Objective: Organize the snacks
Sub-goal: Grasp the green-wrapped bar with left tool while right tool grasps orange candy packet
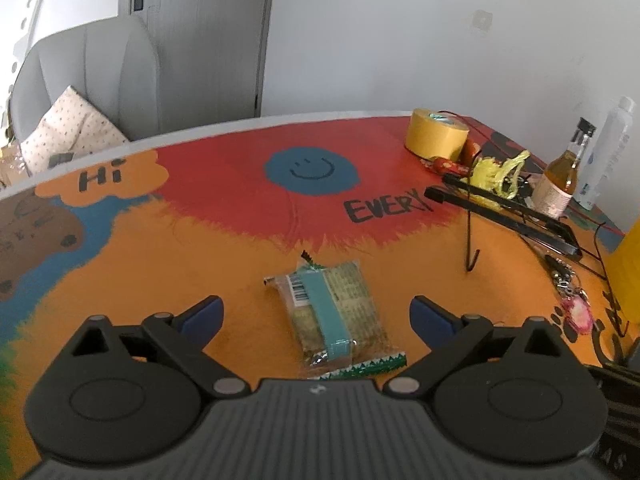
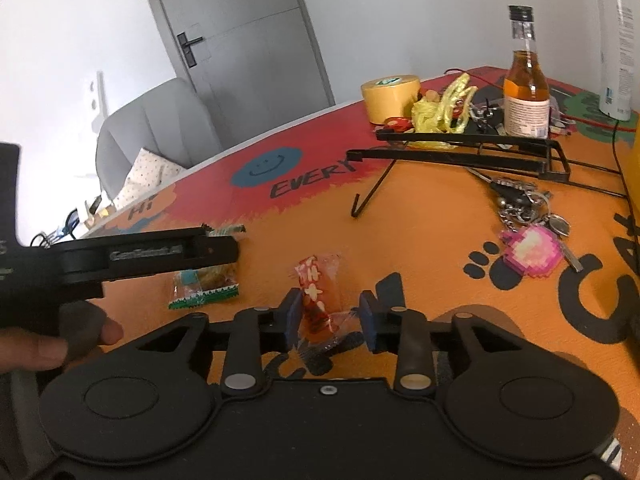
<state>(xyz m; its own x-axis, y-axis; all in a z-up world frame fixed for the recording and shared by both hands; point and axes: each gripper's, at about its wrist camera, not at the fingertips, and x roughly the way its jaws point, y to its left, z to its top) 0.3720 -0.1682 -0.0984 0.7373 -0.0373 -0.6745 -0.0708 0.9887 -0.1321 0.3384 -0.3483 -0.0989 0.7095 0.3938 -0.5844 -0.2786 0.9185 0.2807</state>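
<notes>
At the bottom centre of the right wrist view, the right gripper (image 2: 330, 316) straddles a red-and-white candy (image 2: 316, 296), its jaws partly apart and not yet clamped. The left gripper (image 1: 316, 316), jaws wide apart, hovers over a clear-wrapped green biscuit packet (image 1: 332, 312) lying mid-frame on the painted table (image 1: 200, 240). Both look light, crinkly and slippery, best pinched across the body; the biscuits may crumble. Beyond, a black rack (image 2: 460, 152) is cut off at the right edge, and no snack container is discernible.
</notes>
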